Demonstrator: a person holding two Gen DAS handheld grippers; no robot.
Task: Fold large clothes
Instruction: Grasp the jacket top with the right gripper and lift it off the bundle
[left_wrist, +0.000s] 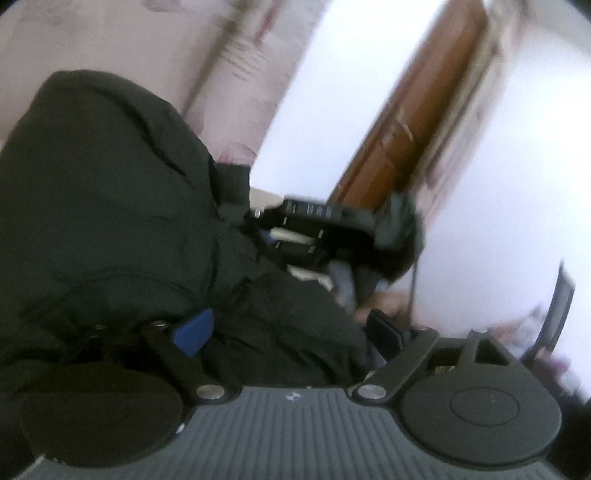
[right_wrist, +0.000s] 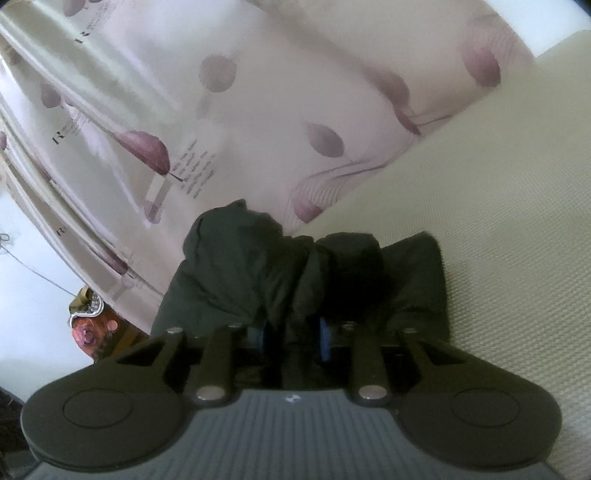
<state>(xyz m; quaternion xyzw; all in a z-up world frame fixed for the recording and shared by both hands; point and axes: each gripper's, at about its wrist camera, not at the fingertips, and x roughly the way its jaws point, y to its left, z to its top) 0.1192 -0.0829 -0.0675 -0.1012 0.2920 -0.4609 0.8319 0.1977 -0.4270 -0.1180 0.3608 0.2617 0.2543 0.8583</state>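
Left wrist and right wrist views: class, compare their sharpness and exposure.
Left wrist view: motion-smeared, the brown wooden door streaked, the white wall blown out, the dark padded coat nearly without detail. Right wrist view: sharper, print readable on the pale curtain with purple flowers, coat folds underexposed; fisheye bending in both.

Both wrist views look forward, tilted, close over the dark garment (left_wrist: 110, 221), sharing the petal-printed curtain (right_wrist: 221, 110).

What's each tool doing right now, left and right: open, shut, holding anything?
Left tool: open wide, dark jacket bunched between its fingers, not clamped.
Right tool: shut on the dark jacket.
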